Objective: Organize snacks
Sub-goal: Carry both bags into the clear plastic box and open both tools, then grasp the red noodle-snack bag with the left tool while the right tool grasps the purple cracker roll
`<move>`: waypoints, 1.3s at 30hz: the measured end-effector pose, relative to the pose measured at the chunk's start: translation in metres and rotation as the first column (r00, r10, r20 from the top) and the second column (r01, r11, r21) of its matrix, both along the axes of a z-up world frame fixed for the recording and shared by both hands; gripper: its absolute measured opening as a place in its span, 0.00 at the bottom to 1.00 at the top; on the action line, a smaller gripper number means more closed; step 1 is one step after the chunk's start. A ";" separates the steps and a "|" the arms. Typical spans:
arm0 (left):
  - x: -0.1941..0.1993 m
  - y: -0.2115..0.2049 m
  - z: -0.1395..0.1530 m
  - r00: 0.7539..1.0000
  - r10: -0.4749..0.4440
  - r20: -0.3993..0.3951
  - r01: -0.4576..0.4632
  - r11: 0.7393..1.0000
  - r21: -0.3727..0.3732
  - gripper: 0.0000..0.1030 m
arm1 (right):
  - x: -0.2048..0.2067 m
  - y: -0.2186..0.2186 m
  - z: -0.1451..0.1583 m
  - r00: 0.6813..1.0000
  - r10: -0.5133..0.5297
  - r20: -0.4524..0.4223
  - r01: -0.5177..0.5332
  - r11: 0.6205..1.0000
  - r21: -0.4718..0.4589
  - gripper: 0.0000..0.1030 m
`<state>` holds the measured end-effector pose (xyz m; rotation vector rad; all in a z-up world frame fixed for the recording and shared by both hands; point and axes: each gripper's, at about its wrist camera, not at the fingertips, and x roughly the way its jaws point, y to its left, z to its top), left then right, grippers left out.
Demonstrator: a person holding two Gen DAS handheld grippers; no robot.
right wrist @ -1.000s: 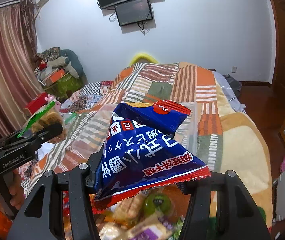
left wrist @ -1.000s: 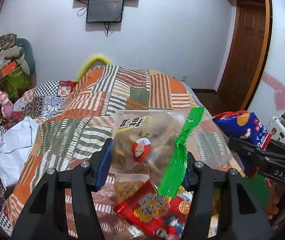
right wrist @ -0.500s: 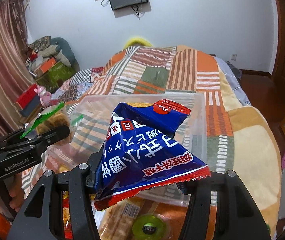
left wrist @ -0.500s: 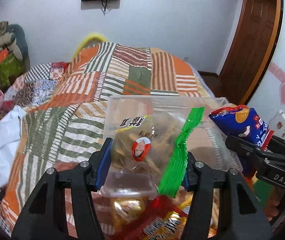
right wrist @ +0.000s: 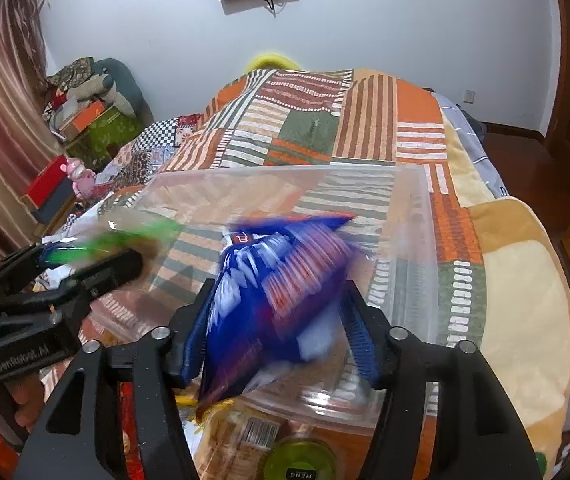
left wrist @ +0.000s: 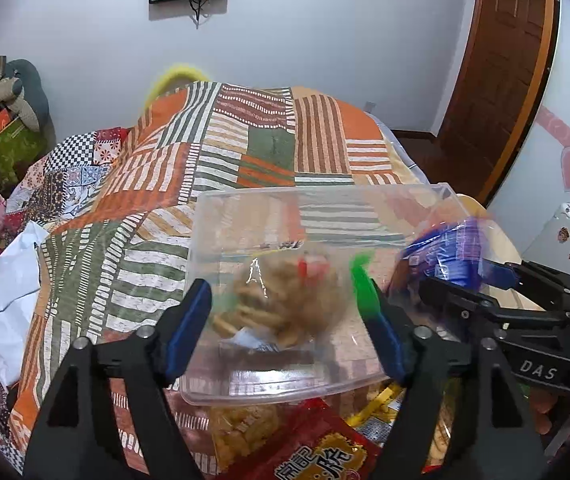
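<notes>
A clear plastic bin [left wrist: 321,200] [right wrist: 413,216] stands on the patchwork bed. My left gripper [left wrist: 289,320] is open over the bin. A clear bag of brown biscuits with a green strip [left wrist: 285,300] is blurred between its fingers and drops into the bin. My right gripper [right wrist: 277,332] is open. The blue snack bag [right wrist: 281,280] is blurred between its fingers and falls toward the bin. The blue bag also shows in the left wrist view [left wrist: 445,256].
More snack packs lie in front of the bin: a red pack [left wrist: 317,448], a yellow-brown pack [left wrist: 241,428] and a green-lidded cup [right wrist: 301,460]. A white cloth [left wrist: 1,296] lies left. Clutter and boxes [right wrist: 85,116] stand by the curtain.
Both grippers moved forward and down over the clear bin. Both opened, and the biscuit bag and the blue bag slipped loose and are falling.
</notes>
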<state>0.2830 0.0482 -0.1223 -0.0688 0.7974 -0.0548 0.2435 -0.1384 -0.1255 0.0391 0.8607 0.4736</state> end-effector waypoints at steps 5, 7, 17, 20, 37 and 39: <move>-0.011 -0.001 0.013 1.000 0.007 0.029 -0.007 1.000 0.004 0.81 | -0.009 -0.005 0.011 0.999 -0.012 0.044 0.012 1.000 -0.010 0.68; -0.017 0.001 0.020 0.999 0.013 0.035 -0.013 1.000 -0.007 0.81 | -0.013 -0.009 0.017 0.998 -0.006 0.058 0.007 1.000 -0.006 0.68; -0.062 0.009 0.047 0.996 0.033 0.080 -0.031 0.999 -0.019 0.86 | -0.049 -0.028 0.042 0.991 -0.002 0.135 0.000 1.000 0.013 0.71; -0.080 0.009 0.047 0.997 0.039 0.070 -0.038 0.999 -0.025 0.89 | -0.062 -0.034 0.043 0.989 -0.004 0.148 0.003 1.000 0.008 0.73; -0.096 -0.033 -0.022 0.996 0.029 -0.085 -0.025 0.999 0.046 0.93 | -0.106 -0.035 -0.013 1.000 0.006 0.006 -0.006 1.000 -0.022 0.79; -0.097 -0.032 -0.028 0.995 0.038 -0.089 -0.032 0.997 0.071 0.93 | -0.107 -0.033 -0.020 1.000 0.008 -0.018 -0.009 1.000 -0.021 0.79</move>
